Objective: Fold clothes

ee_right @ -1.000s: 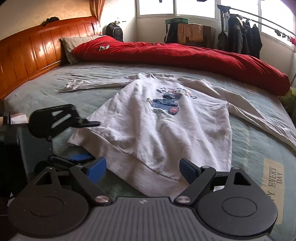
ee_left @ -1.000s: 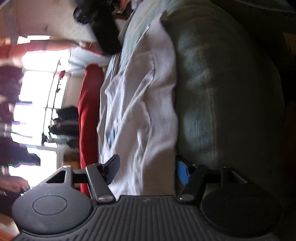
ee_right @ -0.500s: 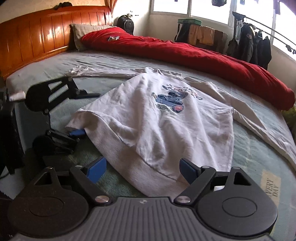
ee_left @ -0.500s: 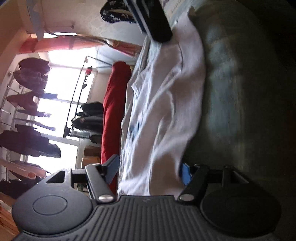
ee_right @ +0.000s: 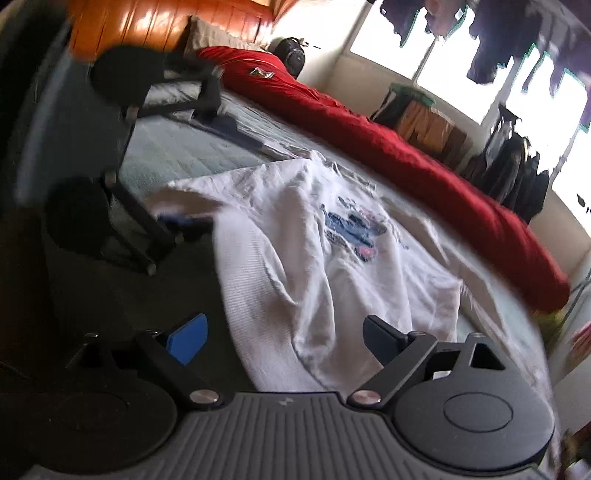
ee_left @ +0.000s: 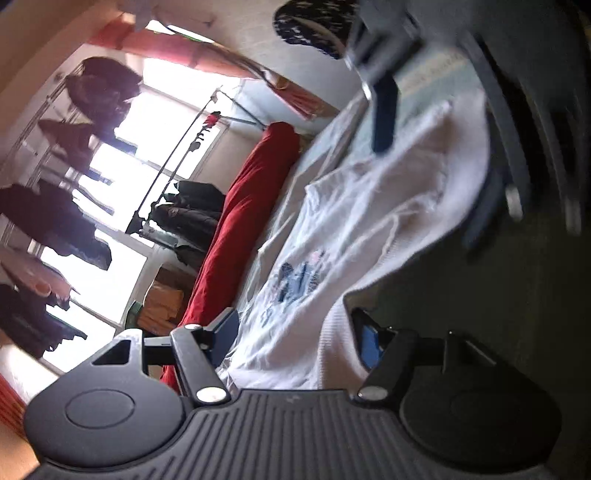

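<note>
A white sweatshirt (ee_right: pixel 295 236) with a blue print lies spread on the bed, hem toward me. In the right wrist view my right gripper (ee_right: pixel 284 338) is open, with the hem's middle between its wide-apart fingers. My left gripper (ee_right: pixel 125 166) shows blurred at the left, at the hem's left corner, its lower blue pad (ee_right: pixel 184 221) under the cloth edge. In the left wrist view, rolled sideways, my left gripper (ee_left: pixel 295 338) is open astride the sweatshirt (ee_left: pixel 369 221) hem. The right gripper (ee_left: pixel 384 107) is a blur at top right.
A red duvet (ee_right: pixel 369 147) runs along the far side of the bed, seen too in the left wrist view as the red duvet (ee_left: pixel 236 229). An orange wooden headboard (ee_right: pixel 166 22) stands at the back left. A rack of dark jackets (ee_right: pixel 517 177) stands by the bright windows. Grey-green sheet (ee_right: pixel 177 155) surrounds the sweatshirt.
Both grippers have closed in on the hem and rolled, so both views now tilt and blur. The hem's left corner has risen over the left gripper's lower finger. Both stay open.
</note>
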### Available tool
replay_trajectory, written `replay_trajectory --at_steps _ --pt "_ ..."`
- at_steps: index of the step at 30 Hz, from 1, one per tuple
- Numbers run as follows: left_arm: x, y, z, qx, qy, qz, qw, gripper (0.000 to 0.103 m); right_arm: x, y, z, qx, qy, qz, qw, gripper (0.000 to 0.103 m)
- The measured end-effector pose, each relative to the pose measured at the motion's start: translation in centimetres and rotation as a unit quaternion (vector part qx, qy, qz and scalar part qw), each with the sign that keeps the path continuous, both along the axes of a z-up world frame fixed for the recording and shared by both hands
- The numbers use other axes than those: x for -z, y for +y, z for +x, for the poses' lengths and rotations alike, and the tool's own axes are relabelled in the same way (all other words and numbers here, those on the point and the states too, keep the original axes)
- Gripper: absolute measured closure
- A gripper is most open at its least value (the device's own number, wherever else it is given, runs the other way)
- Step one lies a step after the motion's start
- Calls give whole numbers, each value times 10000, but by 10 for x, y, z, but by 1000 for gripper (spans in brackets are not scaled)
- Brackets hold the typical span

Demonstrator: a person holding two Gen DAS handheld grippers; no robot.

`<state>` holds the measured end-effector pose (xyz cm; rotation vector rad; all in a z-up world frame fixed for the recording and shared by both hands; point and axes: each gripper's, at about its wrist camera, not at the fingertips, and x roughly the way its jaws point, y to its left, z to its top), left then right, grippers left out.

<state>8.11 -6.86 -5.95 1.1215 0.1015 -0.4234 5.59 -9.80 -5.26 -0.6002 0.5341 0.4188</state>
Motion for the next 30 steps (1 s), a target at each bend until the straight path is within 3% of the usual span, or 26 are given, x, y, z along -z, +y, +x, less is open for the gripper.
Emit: replay_trajectory --at_steps 8,12,16,20,21,23,30 --pt "1 13 6 -121 192 61 9997 35 30 11 9 336 -850 -1079 9900 8" --pt "7 8 -4 226 548 20 9982 35 45 16 14 502 -1270 -1612 9774 7" --pt "20 -8 -12 499 545 230 9970 35 35 16 12 604 -1573 -1457 9749 7" --pt "31 -17 -2 228 320 448 9982 39 19 16 4 528 -1959 -1216 9716 7" --pt "33 -18 1 121 271 476 9984 55 19 15 4 490 -1925 -1203 9727 7" --pt "36 -20 7 -88 195 528 9984 75 24 12 4 398 -1756 -1215 9761 7" --pt "34 -4 4 -448 151 246 9986 71 49 18 6 116 -1370 -1165 9836 9"
